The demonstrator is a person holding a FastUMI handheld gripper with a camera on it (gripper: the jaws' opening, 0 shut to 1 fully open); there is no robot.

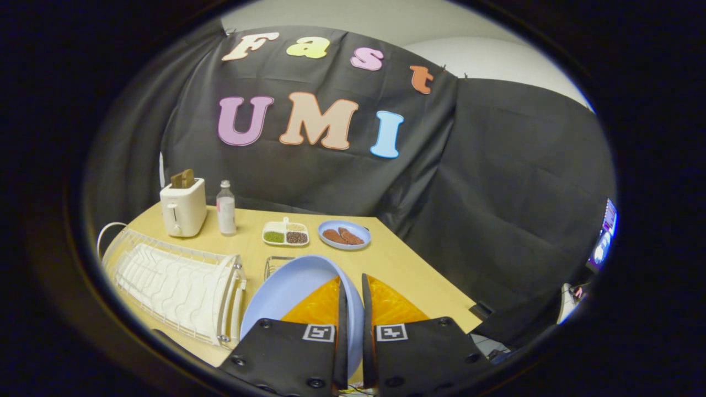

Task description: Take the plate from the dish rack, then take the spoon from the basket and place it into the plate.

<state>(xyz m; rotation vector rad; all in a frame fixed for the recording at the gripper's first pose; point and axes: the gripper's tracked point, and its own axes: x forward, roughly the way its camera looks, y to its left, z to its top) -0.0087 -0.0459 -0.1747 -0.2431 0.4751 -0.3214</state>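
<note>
Your gripper view looks across a pale wooden table (397, 259) in a booth hung with black cloth (496, 182), a white wall showing above it and a lit screen (605, 231) glowing off to the right.

At the table's far side, a white toaster (183, 207) holds a slice of bread beside a small clear bottle (225, 208). Next come a divided white dish (285, 233) with green and dark fillings, and a small blue plate (344, 234) carrying two brown pieces. The white wire dish rack (176, 284) lies left of your fingers, its slots bare. A wire basket (276, 264) peeks out just behind the large plate; what lies in it cannot be made out.

You hold the large pale-blue plate (287, 292) tilted on edge, off the rack: your gripper (352, 292) has its jaws drawn narrow, both fingers pinching the plate's rim between them.
</note>
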